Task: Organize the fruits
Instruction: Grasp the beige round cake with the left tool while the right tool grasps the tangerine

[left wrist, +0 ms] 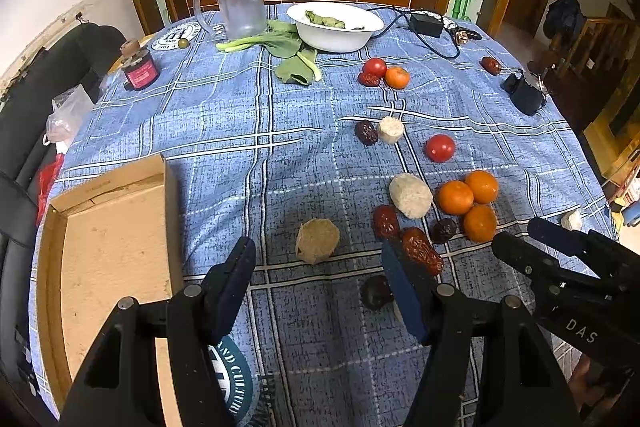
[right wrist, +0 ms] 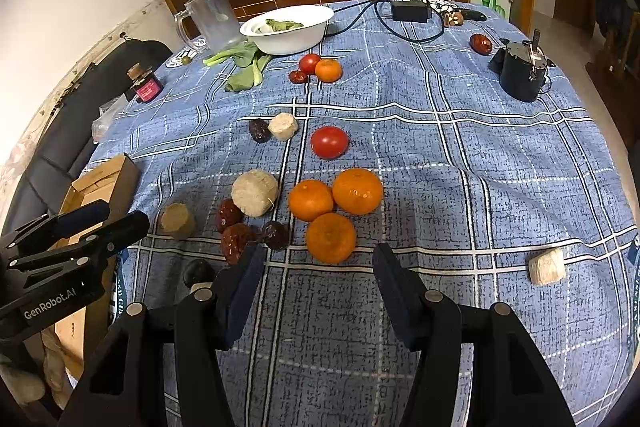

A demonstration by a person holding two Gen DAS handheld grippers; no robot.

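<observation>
Three oranges (right wrist: 335, 207) cluster mid-table, also in the left wrist view (left wrist: 470, 203). A tomato (right wrist: 329, 142) lies behind them. Red dates (left wrist: 420, 249) and pale root chunks (left wrist: 411, 195) lie beside them. Farther back sit a tomato, a date and an orange (left wrist: 384, 71). My left gripper (left wrist: 318, 259) is open, low over the cloth, with a tan chunk (left wrist: 317, 241) between its fingers' line and a date by its right finger. My right gripper (right wrist: 318, 259) is open and empty, just in front of the nearest orange (right wrist: 331, 237). An open cardboard box (left wrist: 108, 239) lies at the left.
A white bowl (left wrist: 336, 39) with greens, a clear jug (left wrist: 238, 3), leafy greens (left wrist: 288, 55) and a small jar (left wrist: 138, 67) stand at the back. A black charger and cable (left wrist: 426, 25) and a black device (right wrist: 520, 71) lie to the right. A pale chunk (right wrist: 546, 266) lies near the right edge.
</observation>
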